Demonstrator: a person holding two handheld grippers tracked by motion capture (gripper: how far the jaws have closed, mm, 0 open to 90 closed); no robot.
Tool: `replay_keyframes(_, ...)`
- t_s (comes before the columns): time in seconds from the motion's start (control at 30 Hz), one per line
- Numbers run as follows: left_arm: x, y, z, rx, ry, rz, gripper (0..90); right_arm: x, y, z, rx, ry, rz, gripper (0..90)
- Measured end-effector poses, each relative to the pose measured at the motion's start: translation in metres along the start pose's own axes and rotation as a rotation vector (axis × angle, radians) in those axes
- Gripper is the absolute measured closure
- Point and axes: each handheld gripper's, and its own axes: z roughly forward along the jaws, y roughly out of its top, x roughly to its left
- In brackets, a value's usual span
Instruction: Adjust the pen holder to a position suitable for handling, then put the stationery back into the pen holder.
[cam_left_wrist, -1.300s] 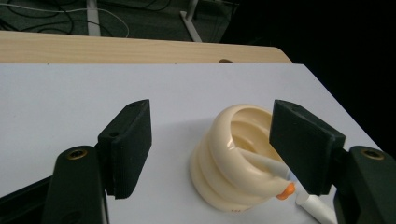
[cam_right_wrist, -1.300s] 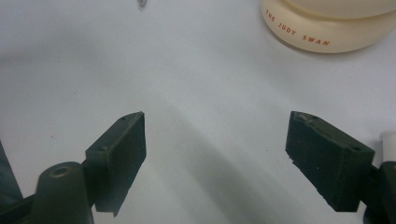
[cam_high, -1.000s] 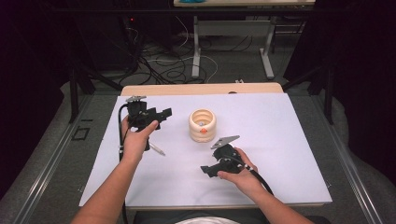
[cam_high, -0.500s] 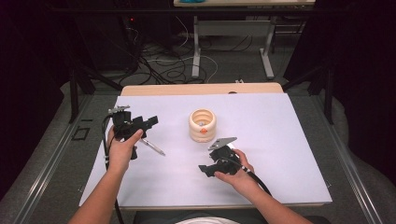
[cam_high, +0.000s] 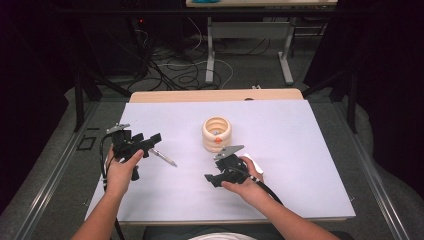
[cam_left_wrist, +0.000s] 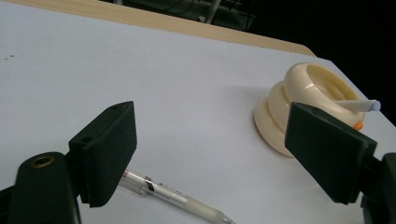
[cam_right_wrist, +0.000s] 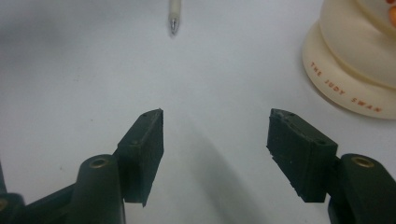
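- The left gripper is held above the white sheet at about nine o'clock from the table's middle; in the left gripper view its jaws stand wide apart with nothing between the pads.
- The pen lies flat on the sheet, its long axis running from ten o'clock to four o'clock in the high view, with the metal tip toward four o'clock.
- It is slim, with a clear barrel, a frosted pale grip and small dark print.
- The pen lies just below and beside the left gripper, apart from its pads; in the left gripper view it passes under the left pad.
- The cream holder, a stack of rounded rings with an orange spot, stands upright at the sheet's middle, at about two o'clock from the pen.
- The right gripper rests low at about five o'clock from the pen, jaws wide and empty, aimed toward the pen's tip, well apart from it.
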Motion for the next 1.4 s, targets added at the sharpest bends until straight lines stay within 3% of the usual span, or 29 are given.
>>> replay_keyframes(0.13,0.004,-0.005,-0.001,-0.014,0.0,-0.003,17.0,0.003,0.008,0.012,0.005,0.014,-0.011,35.4)
replay_keyframes(0.4,0.01,-0.008,-0.001,-0.017,0.018,-0.005,17.1,0.007,0.024,0.03,-0.037,0.028,-0.058,33.8)
replay_keyframes(0.43,0.011,-0.009,-0.001,-0.019,0.019,-0.006,17.1,0.008,0.025,0.032,-0.033,0.033,-0.037,33.8)
replay_keyframes(0.6,0.014,-0.009,0.0,-0.028,0.014,-0.023,17.2,0.008,0.031,0.043,-0.048,0.046,-0.044,33.9)
replay_keyframes(0.8,0.019,-0.008,-0.001,-0.014,0.02,-0.012,17.3,0.005,0.035,0.057,-0.076,0.05,-0.058,33.9)
replay_keyframes(0.97,0.02,-0.008,0.0,-0.016,0.015,-0.017,17.5,0.006,0.036,0.065,-0.102,0.047,-0.03,33.4)
replay_keyframes(1.2,0.023,-0.007,-0.002,-0.024,0.02,-0.014,17.4,0.008,0.04,0.075,-0.135,0.051,-0.027,33.5)
replay_keyframes(1.4,0.031,-0.006,-0.006,-0.041,0.043,-0.041,17.4,0.013,0.046,0.087,-0.144,0.072,-0.059,34.8)
